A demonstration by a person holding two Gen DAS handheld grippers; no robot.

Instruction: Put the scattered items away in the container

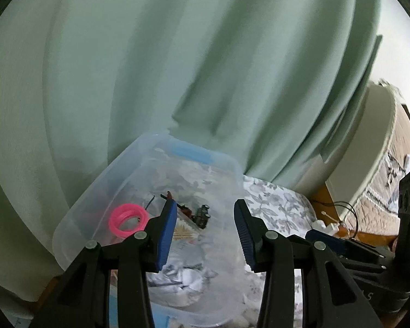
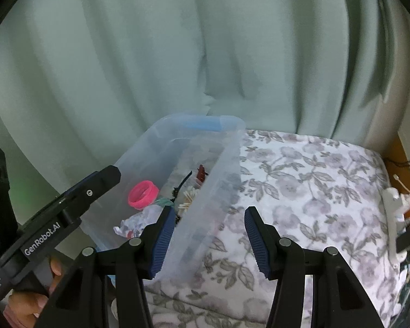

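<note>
My left tongs [image 1: 205, 235] hang with their blue pads spread apart and nothing between them, poised over the clear plastic container [image 1: 76, 213]. My right tongs [image 2: 209, 242] are likewise spread and empty, straddling the container's near right wall, one pad inside, one over the floral bedcover [image 2: 309, 180] the container sits on.

Inside the container, my left view shows a pink ring [image 1: 127, 220], a dark clustered piece [image 1: 203, 214] beside a reddish item, and crumpled white packaging [image 1: 183, 278] nearest me. My right view alone shows cotton swabs [image 2: 187, 194] and the ring as a short, thick band. It also catches the left tongs from the side, with a hand [image 2: 27, 303] gripping the handle.

Only my left view shows the wooden edge with cables [image 1: 347, 213] to the right. The bedcover carries no loose items that I can see. A pale green curtain [image 2: 177, 54] hangs behind everything.
</note>
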